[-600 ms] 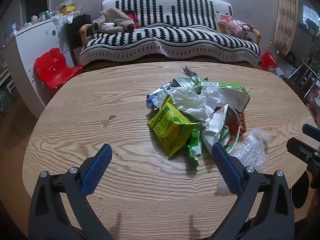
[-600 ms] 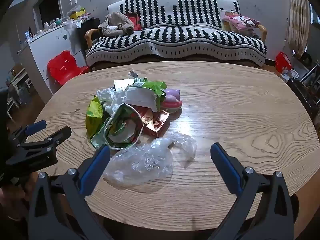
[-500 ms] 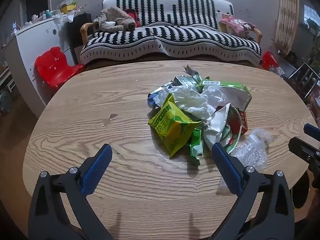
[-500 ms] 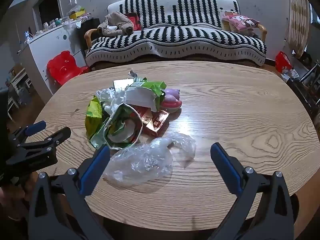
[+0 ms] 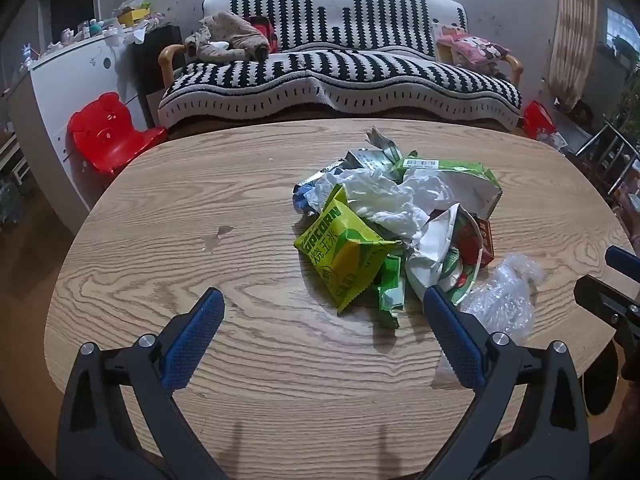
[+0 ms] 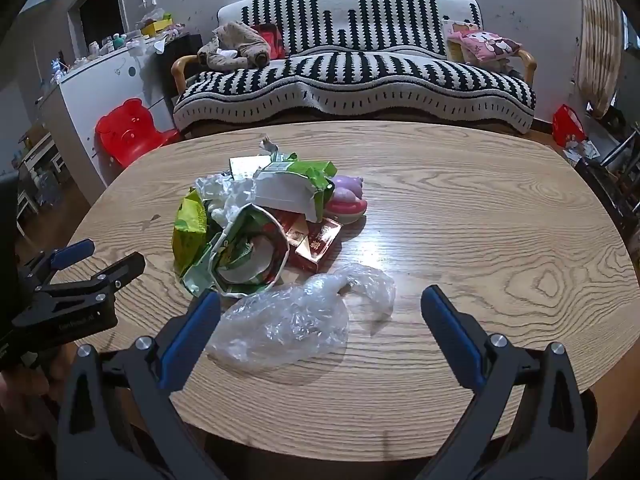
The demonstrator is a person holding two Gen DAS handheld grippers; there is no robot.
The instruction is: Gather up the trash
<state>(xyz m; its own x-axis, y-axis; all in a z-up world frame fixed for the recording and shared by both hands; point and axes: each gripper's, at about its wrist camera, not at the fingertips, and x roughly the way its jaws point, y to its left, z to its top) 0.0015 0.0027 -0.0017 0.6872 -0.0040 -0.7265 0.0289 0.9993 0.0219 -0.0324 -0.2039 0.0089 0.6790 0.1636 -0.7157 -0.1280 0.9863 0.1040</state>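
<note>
- The table [image 5: 168, 264] carries a trash pile [image 5: 396, 216] near its middle, at 1 o'clock in the left view, 11 o'clock in the right.
- The left hand-held gripper [image 5: 320, 320] hangs above the table, jaws fully apart, holding nothing.
- The right hand-held gripper [image 6: 320, 320] likewise gapes empty.
- A clear bag [image 6: 296, 320] lies at the pile's 6 o'clock edge, just beside the right gripper's left finger.
- A yellow popcorn packet [image 5: 344, 256] lies on the pile's near-left side.

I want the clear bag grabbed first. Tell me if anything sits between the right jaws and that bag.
Nothing visible does. The clear plastic bag lies on the wooden table on the near side of the wrapper pile, directly ahead of the open right gripper, with only bare tabletop around its front edge.
</note>
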